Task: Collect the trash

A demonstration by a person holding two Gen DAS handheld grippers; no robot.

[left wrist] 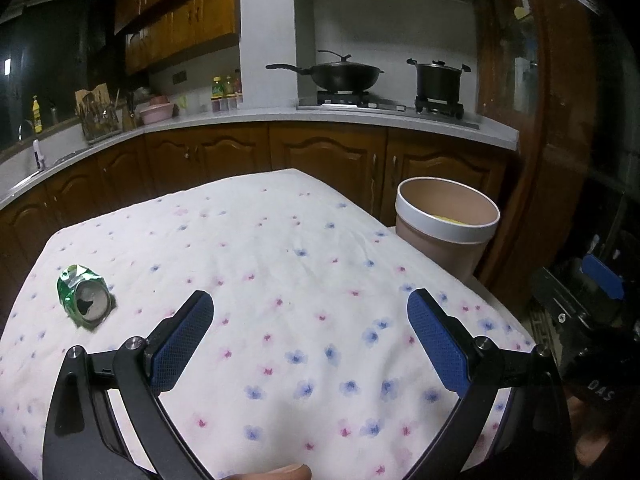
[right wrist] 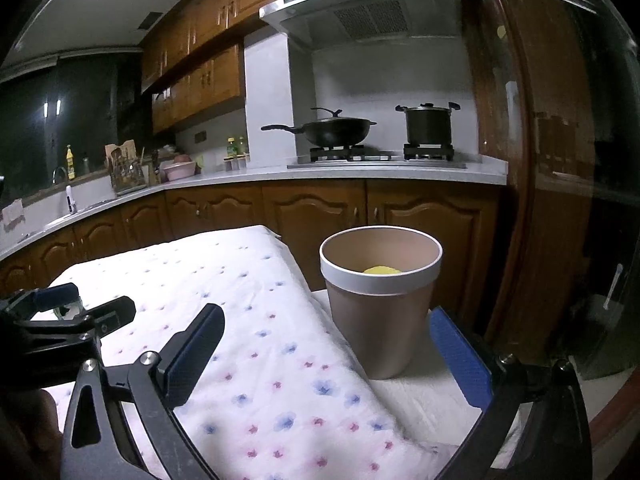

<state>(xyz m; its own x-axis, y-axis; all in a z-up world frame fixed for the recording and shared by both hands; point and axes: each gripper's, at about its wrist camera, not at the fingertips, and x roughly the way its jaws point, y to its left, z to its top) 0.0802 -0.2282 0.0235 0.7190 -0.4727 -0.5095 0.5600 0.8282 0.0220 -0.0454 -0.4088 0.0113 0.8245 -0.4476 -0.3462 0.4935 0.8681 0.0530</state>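
Note:
A crushed green can (left wrist: 84, 298) lies on its side on the flowered tablecloth (left wrist: 280, 260), left of my left gripper (left wrist: 310, 304), which hangs open over the cloth with nothing between its blue pads. At the table's right edge stands a tan bin with a white rim (left wrist: 444, 226); something yellow (right wrist: 382, 270) lies inside it. My right gripper (right wrist: 326, 318) is open and empty just in front of the bin (right wrist: 380, 304), its right finger beside the bin's lower wall. The left gripper's body (right wrist: 68, 316) shows at the left of the right wrist view.
A kitchen counter (left wrist: 320, 118) runs behind the table, with a wok (left wrist: 344, 74) and a pot (left wrist: 438, 80) on a stove, bottles, a pink bowl and a utensil rack. A wooden door frame (left wrist: 560, 120) stands to the right. A thumb (left wrist: 288, 470) shows at the bottom.

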